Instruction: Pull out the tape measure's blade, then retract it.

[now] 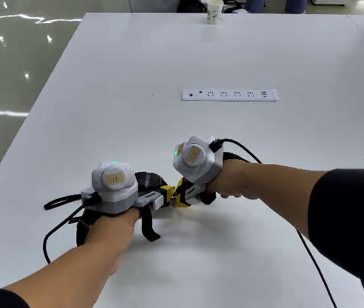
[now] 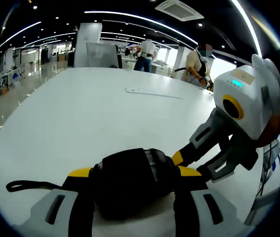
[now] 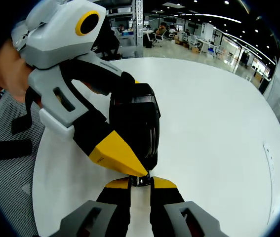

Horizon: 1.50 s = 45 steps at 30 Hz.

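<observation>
A black tape measure (image 1: 151, 182) lies on the white table (image 1: 265, 58) between my two hands. My left gripper (image 2: 134, 173) is shut on its black case (image 2: 130, 185), one yellow-tipped finger on each side. A black wrist strap (image 2: 28, 185) trails from the case to the left. In the right gripper view, my right gripper (image 3: 140, 182) is shut on the small metal hook (image 3: 140, 178) of the blade, right at the mouth of the case (image 3: 137, 123). Almost no blade shows between hook and case. In the head view the fingertips of both grippers meet around the case.
A white power strip (image 1: 229, 95) lies farther back on the table and a paper cup (image 1: 214, 11) stands at the far edge. A black cable (image 1: 310, 256) runs under my right arm. The table's left edge drops to glossy floor (image 1: 15, 70). People (image 2: 144, 49) stand in the background.
</observation>
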Each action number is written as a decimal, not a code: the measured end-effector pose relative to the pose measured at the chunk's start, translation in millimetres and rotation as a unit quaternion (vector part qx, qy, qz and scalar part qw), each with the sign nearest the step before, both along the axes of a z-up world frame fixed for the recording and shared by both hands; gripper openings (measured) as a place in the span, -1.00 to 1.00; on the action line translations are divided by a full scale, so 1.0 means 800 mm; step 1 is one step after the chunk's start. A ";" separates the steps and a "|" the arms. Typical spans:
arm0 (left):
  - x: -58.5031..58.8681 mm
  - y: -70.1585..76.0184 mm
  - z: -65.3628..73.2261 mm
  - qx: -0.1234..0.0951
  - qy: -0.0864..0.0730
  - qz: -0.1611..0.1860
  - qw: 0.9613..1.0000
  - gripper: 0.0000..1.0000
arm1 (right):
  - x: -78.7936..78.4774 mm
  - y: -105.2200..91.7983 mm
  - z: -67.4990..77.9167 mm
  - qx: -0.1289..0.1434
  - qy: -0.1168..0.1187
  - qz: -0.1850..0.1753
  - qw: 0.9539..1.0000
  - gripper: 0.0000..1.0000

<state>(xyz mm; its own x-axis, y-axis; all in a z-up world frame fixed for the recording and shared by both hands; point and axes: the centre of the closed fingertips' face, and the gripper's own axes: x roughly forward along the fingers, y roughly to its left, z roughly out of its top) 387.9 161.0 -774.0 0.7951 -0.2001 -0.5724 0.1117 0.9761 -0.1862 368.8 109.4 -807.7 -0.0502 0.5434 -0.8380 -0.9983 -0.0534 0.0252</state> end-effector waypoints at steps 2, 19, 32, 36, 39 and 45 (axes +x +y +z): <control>0.000 0.000 0.000 0.000 0.000 0.000 1.000 0.20 | -0.001 0.003 0.000 0.001 -0.001 0.002 1.000 -0.78; 0.000 -0.001 0.000 0.002 -0.001 0.000 1.000 0.21 | -0.001 0.006 -0.001 0.007 0.002 -0.003 1.000 -0.76; 0.001 -0.001 0.001 -0.001 0.002 0.003 1.000 0.25 | 0.000 0.009 -0.001 -0.005 -0.018 -0.009 1.000 -0.75; 0.001 -0.001 0.001 -0.004 0.003 0.005 1.000 0.26 | 0.000 0.008 0.000 -0.003 -0.023 -0.011 1.000 -0.74; 0.001 -0.002 0.001 -0.010 0.010 0.004 1.000 0.26 | -0.001 0.007 0.001 -0.003 -0.022 -0.013 1.000 -0.74; 0.001 0.001 0.007 -0.031 0.014 0.010 0.999 0.25 | -0.001 0.006 0.010 0.006 -0.020 -0.018 1.000 -0.74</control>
